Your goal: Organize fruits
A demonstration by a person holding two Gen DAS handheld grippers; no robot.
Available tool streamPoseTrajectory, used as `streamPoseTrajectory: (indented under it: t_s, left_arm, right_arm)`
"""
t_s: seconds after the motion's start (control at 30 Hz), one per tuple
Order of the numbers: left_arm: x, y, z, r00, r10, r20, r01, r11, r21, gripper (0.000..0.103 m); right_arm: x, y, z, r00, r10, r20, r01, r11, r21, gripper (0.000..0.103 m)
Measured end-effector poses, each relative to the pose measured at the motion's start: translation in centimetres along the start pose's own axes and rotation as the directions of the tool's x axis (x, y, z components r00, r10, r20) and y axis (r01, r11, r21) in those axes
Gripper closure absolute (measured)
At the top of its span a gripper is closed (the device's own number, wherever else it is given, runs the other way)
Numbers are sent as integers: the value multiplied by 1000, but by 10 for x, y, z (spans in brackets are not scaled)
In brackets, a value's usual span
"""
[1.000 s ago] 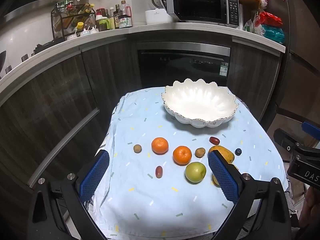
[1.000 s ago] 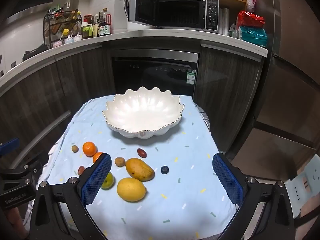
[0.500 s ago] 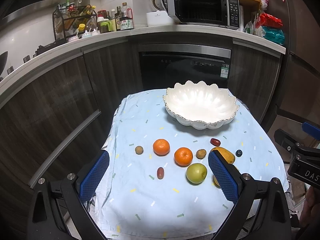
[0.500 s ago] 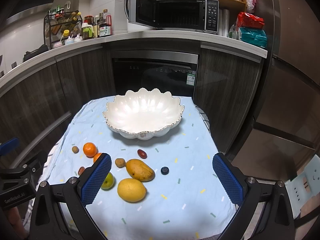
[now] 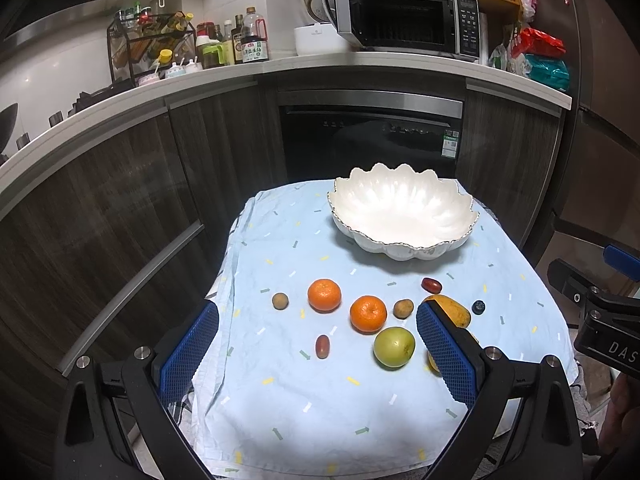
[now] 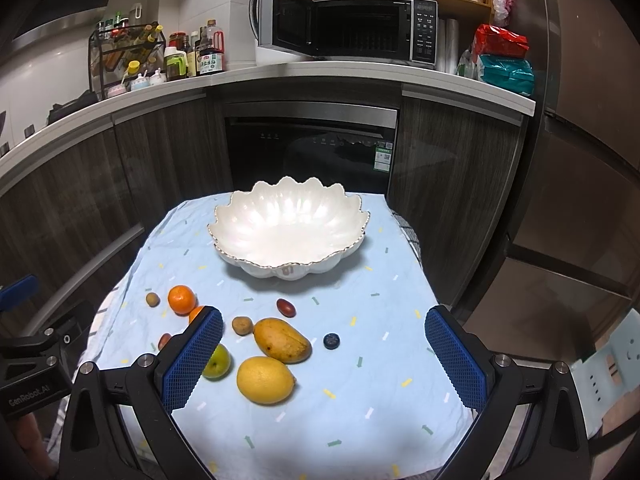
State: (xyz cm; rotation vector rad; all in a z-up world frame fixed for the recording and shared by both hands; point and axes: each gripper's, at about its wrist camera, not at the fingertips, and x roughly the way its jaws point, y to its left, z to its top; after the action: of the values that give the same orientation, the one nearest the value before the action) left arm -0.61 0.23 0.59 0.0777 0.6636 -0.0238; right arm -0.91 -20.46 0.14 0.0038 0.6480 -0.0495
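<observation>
The 9 loose fruits lie in a band across the near half of the pale blue confetti-print tablecloth [image 6: 360, 412]; the scalloped white ceramic bowl [image 6: 288, 228] sits empty toward its far edge. The smooth yellow lemon [image 6: 265, 379] looks firm, rounded and likely a little slippery, so a hold across its short middle seems safest. It lies just ahead of the right gripper [image 6: 324, 360], left of centre between its wide-spread jaws. The left gripper [image 5: 318, 350], equally spread and empty, frames the round green apple [image 5: 394, 347] and 2 oranges.
</observation>
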Motion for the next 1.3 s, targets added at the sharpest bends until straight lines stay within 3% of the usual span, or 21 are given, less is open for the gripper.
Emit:
streamPoseTrajectory:
  t_s: [1.3]
  left_arm:
    - [4,4,-5,1000,10,-6,-10,1000,7,5]
  right_arm:
    - [2,7,1,1000,9,-9,-9,1000,-6,1]
